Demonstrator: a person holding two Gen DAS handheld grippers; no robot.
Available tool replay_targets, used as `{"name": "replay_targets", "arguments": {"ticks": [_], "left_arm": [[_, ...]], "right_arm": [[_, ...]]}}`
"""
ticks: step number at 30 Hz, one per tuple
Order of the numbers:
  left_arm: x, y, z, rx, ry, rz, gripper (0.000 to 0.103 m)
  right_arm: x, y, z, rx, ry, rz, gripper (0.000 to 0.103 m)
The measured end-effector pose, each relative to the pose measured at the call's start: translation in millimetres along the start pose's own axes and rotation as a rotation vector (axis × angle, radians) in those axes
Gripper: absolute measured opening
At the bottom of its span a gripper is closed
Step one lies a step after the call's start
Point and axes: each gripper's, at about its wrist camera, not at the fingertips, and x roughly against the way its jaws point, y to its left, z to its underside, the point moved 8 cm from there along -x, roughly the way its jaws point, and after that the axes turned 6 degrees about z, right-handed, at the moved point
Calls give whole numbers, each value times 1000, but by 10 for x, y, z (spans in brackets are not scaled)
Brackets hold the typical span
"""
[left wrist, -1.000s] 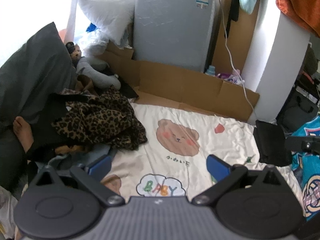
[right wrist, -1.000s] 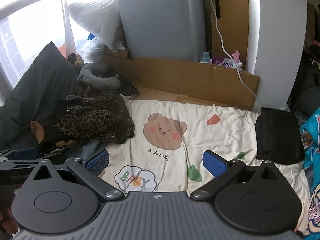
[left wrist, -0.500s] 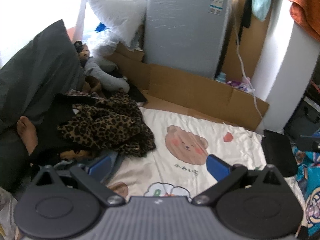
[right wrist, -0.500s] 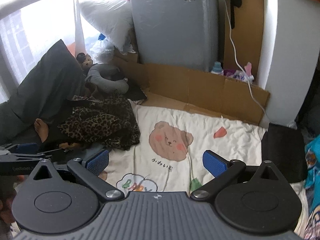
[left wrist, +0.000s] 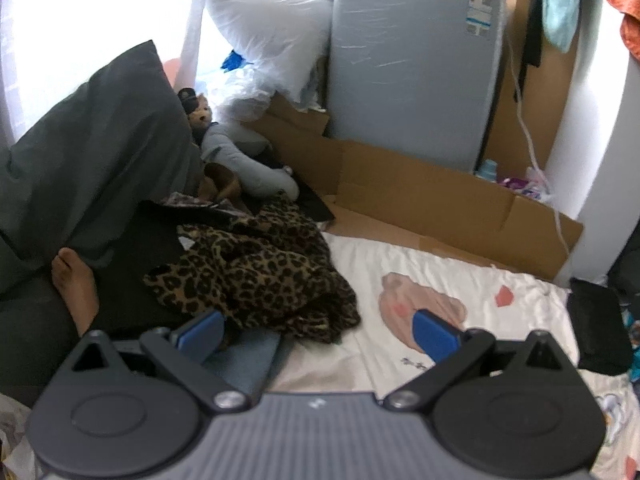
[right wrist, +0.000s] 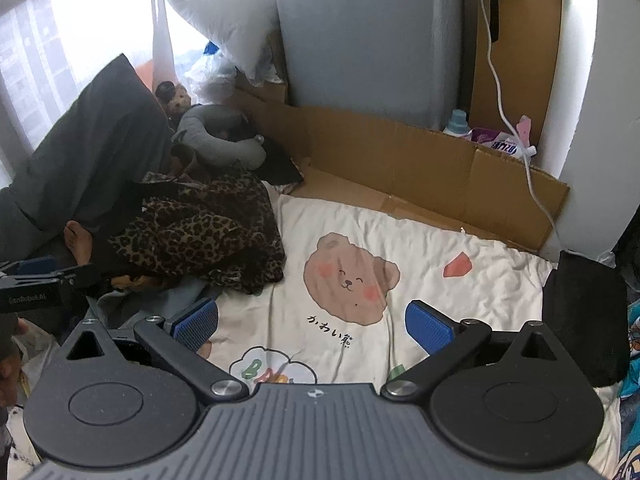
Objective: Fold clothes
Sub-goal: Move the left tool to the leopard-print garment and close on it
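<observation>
A crumpled leopard-print garment lies in a heap at the left edge of a white bear-print sheet, partly over a blue-grey cloth. My left gripper hovers open just in front of the heap, its left pad close to the heap's near edge, nothing between the pads. My right gripper is open over the sheet near the bear print. The left gripper also shows at the right wrist view's left edge. A folded black garment lies on the right.
A person's bare foot rests left of the heap, beside a dark grey pillow. Flattened cardboard, a grey wrapped appliance, a white pillow and a grey neck pillow line the back. A white cable hangs at right.
Both grippers have moved left and forward toward the leopard-print heap; the left one now sits right in front of it. Both stayed open.
</observation>
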Motion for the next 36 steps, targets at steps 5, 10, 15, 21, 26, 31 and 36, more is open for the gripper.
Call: {"name": "replay_targets", "arguments": {"ticks": [5, 10, 15, 21, 26, 31, 36], "left_arm": [[-301, 136, 137, -7, -10, -31, 101], [-632, 218, 309, 27, 36, -54, 98], [-862, 225, 365, 27, 14, -74, 98], [-1248, 218, 423, 44, 0, -60, 98], [-1601, 290, 490, 62, -22, -106, 98], [-1947, 333, 491, 51, -17, -119, 95], [-2215, 356, 454, 7, -52, -130, 89]], "right_arm": [[-220, -66, -12, 24, 0, 0, 102], [-444, -104, 15, 32, 7, -25, 102], [-670, -93, 71, 93, -8, -5, 102], [-970, -152, 141, 70, -3, -55, 101], [-1233, -216, 224, 36, -20, -114, 97], [-1448, -307, 388, 13, 27, -111, 97], [-1568, -346, 494, 19, 50, -87, 97]]}}
